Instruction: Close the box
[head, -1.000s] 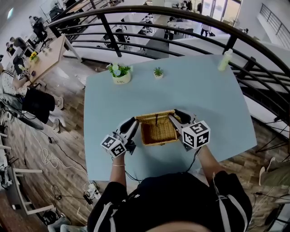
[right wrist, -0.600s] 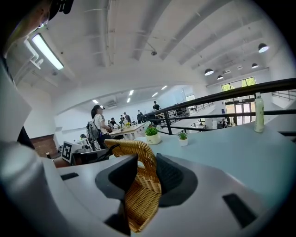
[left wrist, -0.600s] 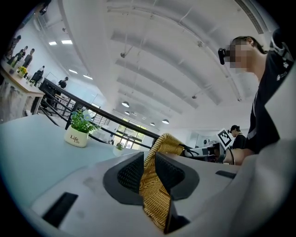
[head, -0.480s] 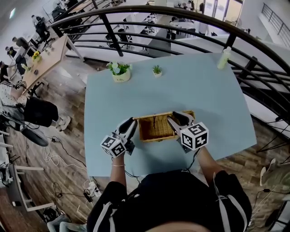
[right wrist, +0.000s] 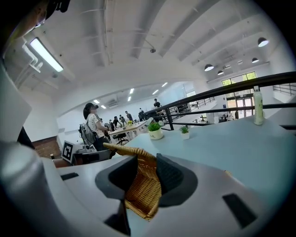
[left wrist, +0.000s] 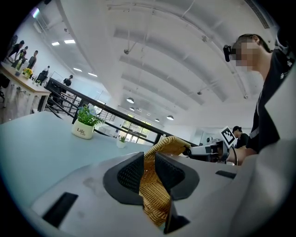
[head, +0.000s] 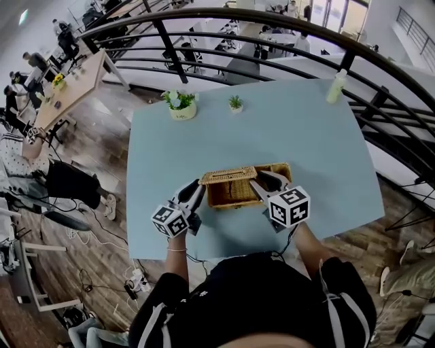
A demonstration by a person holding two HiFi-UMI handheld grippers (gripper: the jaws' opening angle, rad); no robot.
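Note:
A wicker box (head: 239, 193) sits on the light blue table (head: 306, 136) just in front of me. Its woven lid (head: 230, 175) stands tilted over the opening, and part of the inside still shows. My left gripper (head: 193, 194) is shut on the lid's left end, with wicker (left wrist: 155, 196) pinched between its dark pads (left wrist: 129, 173). The right gripper (head: 262, 183) is shut on the lid's right end, where weave (right wrist: 142, 190) fills the gap between its pads (right wrist: 169, 173). Each gripper's marker cube shows in the other gripper's view.
At the table's far side stand a white pot with flowers (head: 181, 107) and a small green plant (head: 236, 104). A pale bottle (head: 336, 87) is at the far right corner. A dark railing (head: 272, 20) curves behind the table; the near edge is at my body.
The lid has swung forward and down over the box, hiding more of the inside. Both grippers have kept their hold and shifted slightly with it.

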